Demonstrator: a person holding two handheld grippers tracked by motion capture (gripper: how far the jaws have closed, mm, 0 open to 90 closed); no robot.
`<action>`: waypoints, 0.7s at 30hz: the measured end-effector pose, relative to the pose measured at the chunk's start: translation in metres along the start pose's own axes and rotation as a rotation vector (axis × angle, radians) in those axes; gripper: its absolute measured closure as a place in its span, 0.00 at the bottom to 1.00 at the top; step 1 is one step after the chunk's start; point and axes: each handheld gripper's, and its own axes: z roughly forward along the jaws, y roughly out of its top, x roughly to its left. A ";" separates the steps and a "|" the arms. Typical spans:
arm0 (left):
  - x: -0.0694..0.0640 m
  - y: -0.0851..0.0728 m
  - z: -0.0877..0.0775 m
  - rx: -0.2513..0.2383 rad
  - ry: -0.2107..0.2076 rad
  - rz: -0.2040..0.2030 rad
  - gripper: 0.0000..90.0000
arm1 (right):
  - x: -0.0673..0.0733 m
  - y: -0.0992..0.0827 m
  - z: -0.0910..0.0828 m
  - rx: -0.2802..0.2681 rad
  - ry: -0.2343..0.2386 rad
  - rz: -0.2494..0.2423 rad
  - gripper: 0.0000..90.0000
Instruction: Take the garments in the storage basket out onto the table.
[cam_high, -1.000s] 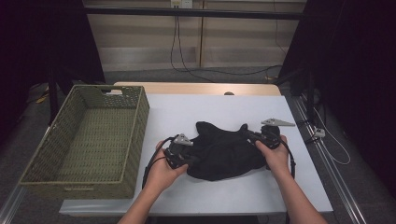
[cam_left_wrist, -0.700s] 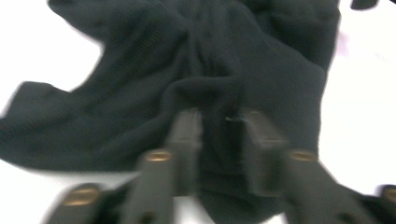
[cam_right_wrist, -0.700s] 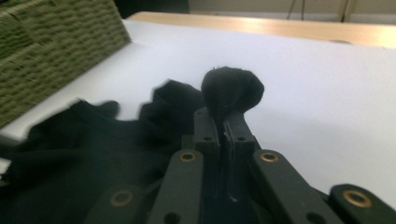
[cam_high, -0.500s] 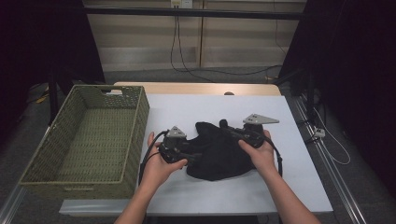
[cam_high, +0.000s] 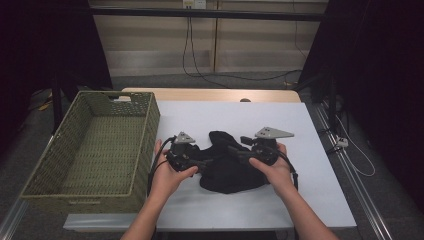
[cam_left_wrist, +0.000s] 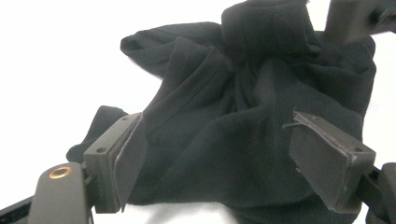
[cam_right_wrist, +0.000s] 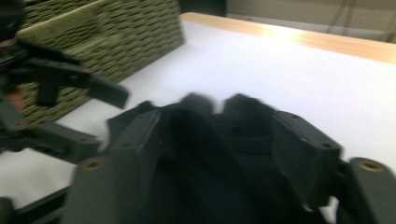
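Both your grippers have been drawing together, bunching the black garment (cam_high: 227, 167) right of the basket (cam_high: 95, 145); left gripper (cam_high: 200, 162) and right gripper (cam_high: 239, 152) have just been opening, jaws spread, garment lying loose between them.

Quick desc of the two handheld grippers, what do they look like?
Both are black. The left gripper and right gripper each carry a grey three-cornered plate on top and trail a black cable. Fingers are blocky, dark, with flat pads and brass-coloured pivot screws. Forearms bare, no sleeves.

Both forearms reach forward; left tool (cam_high: 197, 161) and right tool (cam_high: 239, 152), seemingly unclamped, have just been opening
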 end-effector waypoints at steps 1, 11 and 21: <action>0.000 0.000 0.000 0.001 -0.001 0.002 0.21 | -0.005 0.001 -0.004 -0.004 -0.010 0.012 0.33; -0.007 0.007 0.007 -0.001 -0.023 0.015 0.20 | -0.050 -0.015 -0.029 0.026 -0.153 0.091 0.30; -0.012 0.026 0.025 0.000 -0.051 0.018 0.19 | -0.056 -0.053 -0.013 0.224 -0.137 0.119 0.44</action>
